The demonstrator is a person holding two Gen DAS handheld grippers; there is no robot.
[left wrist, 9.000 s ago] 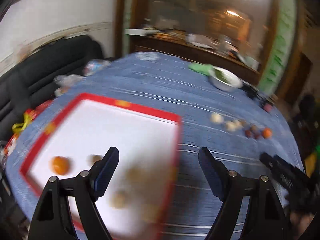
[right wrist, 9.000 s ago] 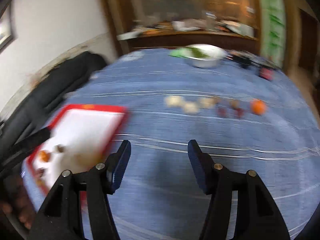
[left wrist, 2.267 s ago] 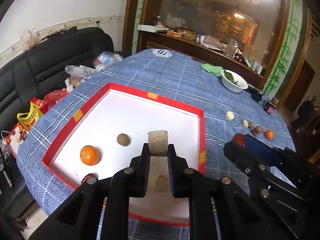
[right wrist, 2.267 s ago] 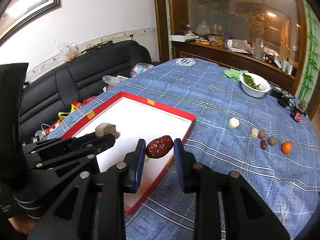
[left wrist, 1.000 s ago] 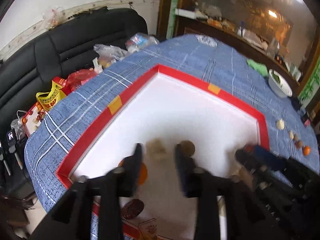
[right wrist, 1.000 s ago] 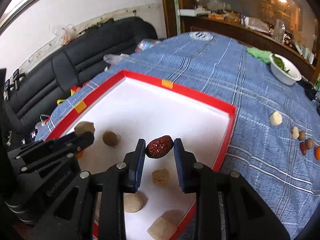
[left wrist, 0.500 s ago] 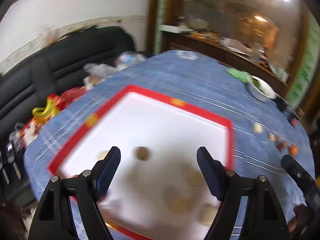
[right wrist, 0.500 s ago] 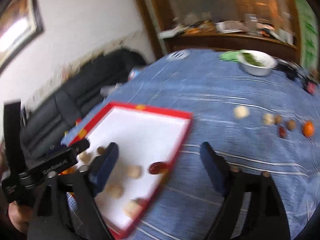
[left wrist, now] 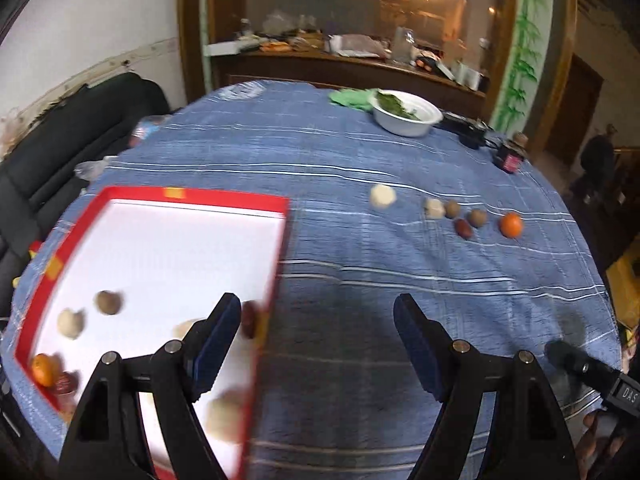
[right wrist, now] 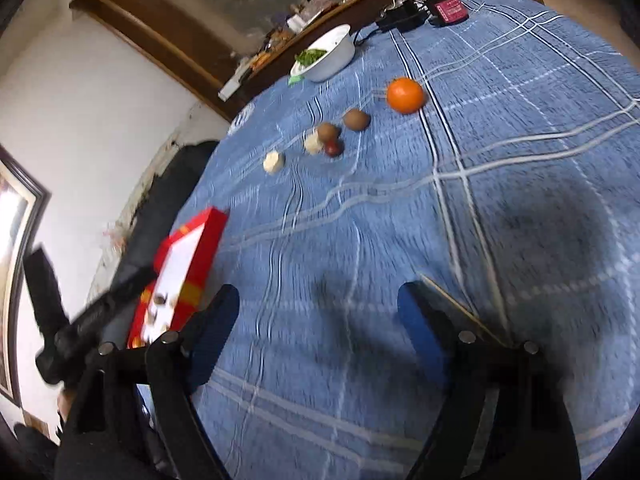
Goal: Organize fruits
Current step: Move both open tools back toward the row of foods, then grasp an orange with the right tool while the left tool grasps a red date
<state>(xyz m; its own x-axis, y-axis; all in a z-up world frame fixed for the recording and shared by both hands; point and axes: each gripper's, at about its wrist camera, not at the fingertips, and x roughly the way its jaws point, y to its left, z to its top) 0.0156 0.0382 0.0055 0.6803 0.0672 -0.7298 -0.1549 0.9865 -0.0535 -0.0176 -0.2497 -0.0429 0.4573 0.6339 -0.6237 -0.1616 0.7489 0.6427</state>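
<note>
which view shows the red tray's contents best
The left wrist view: the red-rimmed white tray lies open to it, fruits inside visible though blurred. The right wrist view catches the tray edge-on at far left, partly hidden, its contents barely legible.

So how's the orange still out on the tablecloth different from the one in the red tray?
The orange on the tablecloth lies bare on the blue cloth at the end of a row of small fruits; the orange in the tray sits in a near corner of the red tray, beside a dark red fruit. The first looks sharp, the second blurred. Both are round and orange.
</note>
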